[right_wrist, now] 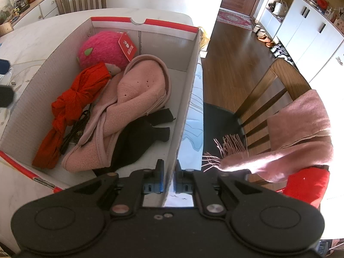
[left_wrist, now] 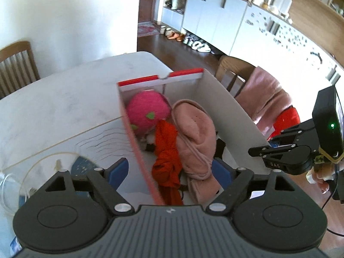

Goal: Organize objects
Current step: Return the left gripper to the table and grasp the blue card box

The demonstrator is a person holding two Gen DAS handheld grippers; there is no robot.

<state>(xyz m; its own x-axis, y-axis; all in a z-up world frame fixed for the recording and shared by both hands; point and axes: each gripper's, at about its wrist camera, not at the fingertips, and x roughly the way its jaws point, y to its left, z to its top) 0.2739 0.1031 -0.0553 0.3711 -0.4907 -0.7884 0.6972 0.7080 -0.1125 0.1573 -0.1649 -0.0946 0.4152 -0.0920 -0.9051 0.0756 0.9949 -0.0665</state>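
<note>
A red-rimmed cardboard box [left_wrist: 217, 99] [right_wrist: 185, 99] stands on the white table [left_wrist: 64, 99]. Inside lie a pink plush strawberry [left_wrist: 147, 109] [right_wrist: 101, 51], a knotted red cloth [left_wrist: 167, 159] [right_wrist: 73, 105], a pink fleece garment [left_wrist: 195, 142] [right_wrist: 133, 99] and a black cloth [right_wrist: 139, 137]. My left gripper [left_wrist: 169, 172] is open and straddles the box's left wall, one finger outside, one inside. My right gripper [right_wrist: 169, 176] is shut on the box's right wall; it also shows in the left wrist view [left_wrist: 277, 150].
A wooden chair [right_wrist: 268, 99] at the right carries a pink fringed scarf [right_wrist: 286, 137] and something red [right_wrist: 305, 185]. A glass bowl [left_wrist: 13, 185] sits at the table's left. Another chair [left_wrist: 17, 64] stands behind the table. White cabinets [left_wrist: 217, 17] line the far wall.
</note>
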